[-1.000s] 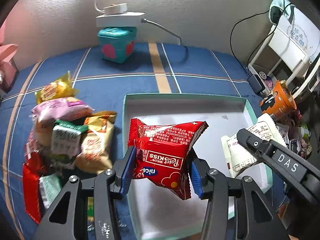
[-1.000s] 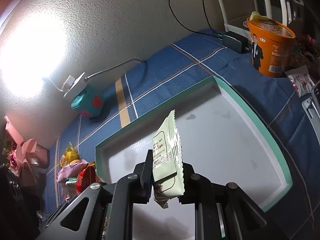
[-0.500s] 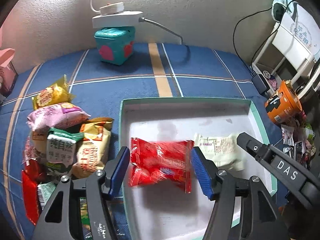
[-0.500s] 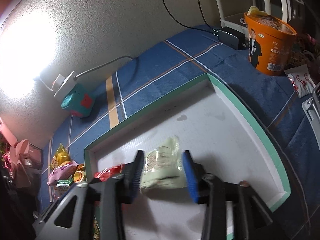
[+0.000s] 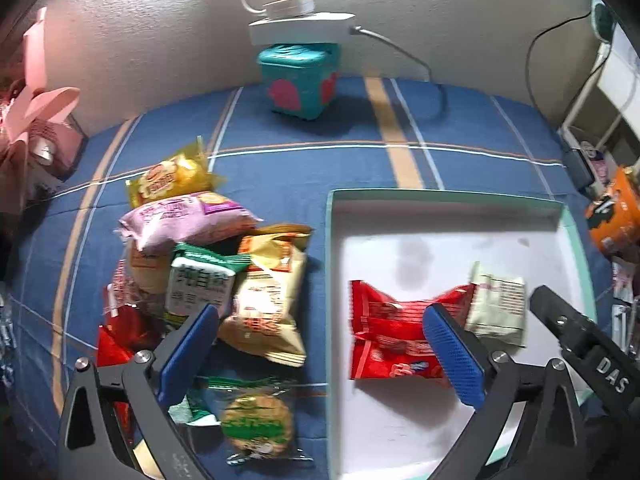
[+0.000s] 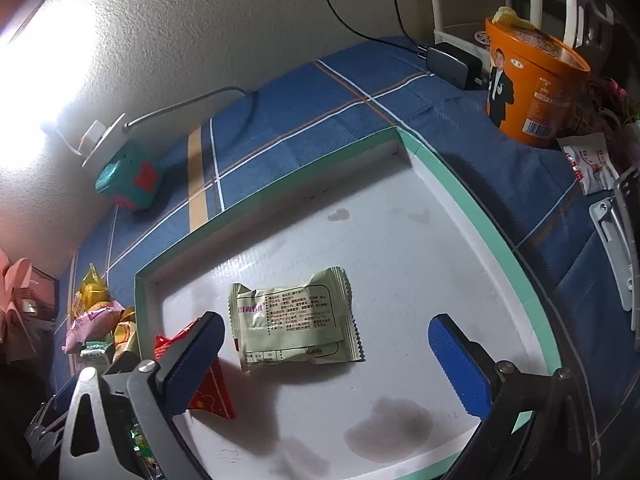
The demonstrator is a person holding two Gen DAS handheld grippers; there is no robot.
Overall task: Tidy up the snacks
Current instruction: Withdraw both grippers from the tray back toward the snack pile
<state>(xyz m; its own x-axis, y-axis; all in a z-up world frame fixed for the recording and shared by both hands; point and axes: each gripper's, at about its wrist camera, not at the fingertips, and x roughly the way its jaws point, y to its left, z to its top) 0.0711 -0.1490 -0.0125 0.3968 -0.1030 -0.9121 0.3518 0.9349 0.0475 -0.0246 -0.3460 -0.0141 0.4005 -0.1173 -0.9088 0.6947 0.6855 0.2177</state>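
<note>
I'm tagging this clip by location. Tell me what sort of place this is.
Probably a bedroom or dorm room at home, not a kitchen. The snacks and tray sit on a blue plaid cloth, maybe bedding, against a textured wall, with a charger and a noodle cup nearby.

both grippers released: red packet (image 5: pixel 394 334), pale green packet (image 6: pixel 294 322) dropped into tray (image 6: pixel 472 216).

Red packet (image 5: pixel 394 336), pale-green packet (image 6: pixel 294 322), blue plaid cloth (image 5: pixel 304 164)
</note>
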